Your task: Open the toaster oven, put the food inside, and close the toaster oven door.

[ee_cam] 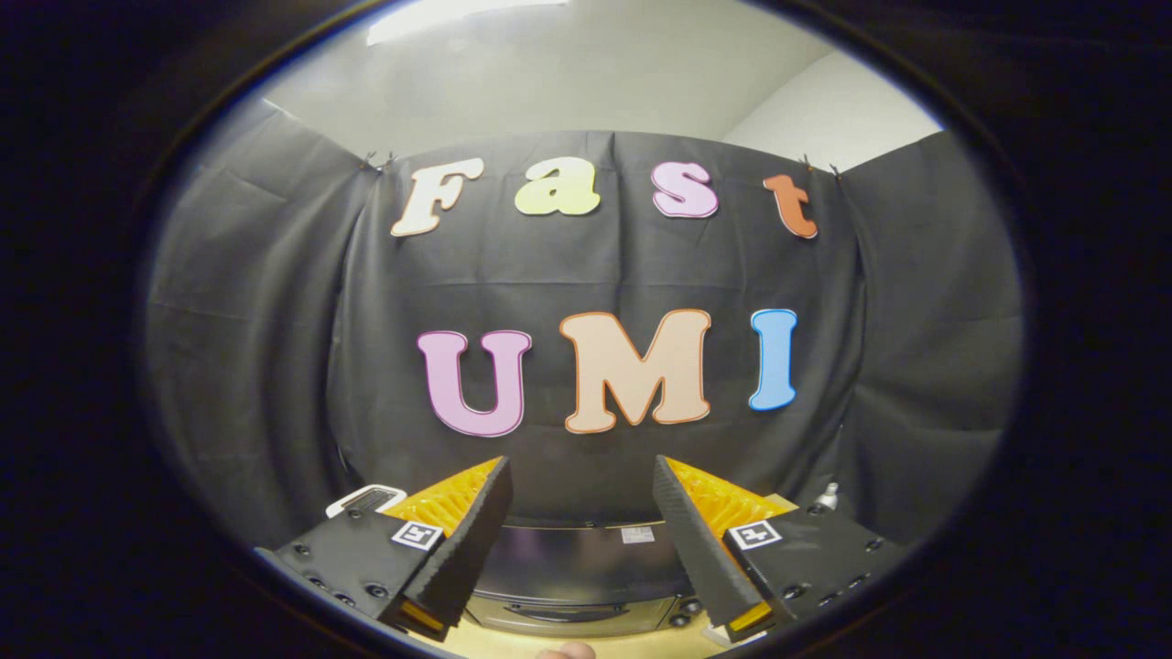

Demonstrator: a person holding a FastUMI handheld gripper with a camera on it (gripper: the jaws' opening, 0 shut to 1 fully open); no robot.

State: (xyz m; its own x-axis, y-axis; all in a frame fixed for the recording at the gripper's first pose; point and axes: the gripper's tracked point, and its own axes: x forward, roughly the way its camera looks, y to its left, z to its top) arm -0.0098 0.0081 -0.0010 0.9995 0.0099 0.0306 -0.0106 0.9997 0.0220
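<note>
The toaster oven (579,577) sits low between my fingers: a dark top, a pale front strip with a handle and small knobs at its right end. Its door looks closed. My gripper (581,478) stands open high above it, with nothing between the fingers, and faces the black cloth wall. A small pinkish rounded thing (566,651) peeks in just below the oven on the wooden table; I cannot tell what it is.
A white device with a dark grille (364,499) lies behind the left finger. A small white bottle top (828,496) stands behind the right finger. The wooden table (513,645) runs under the oven. Black cloth walls close the booth on three sides.
</note>
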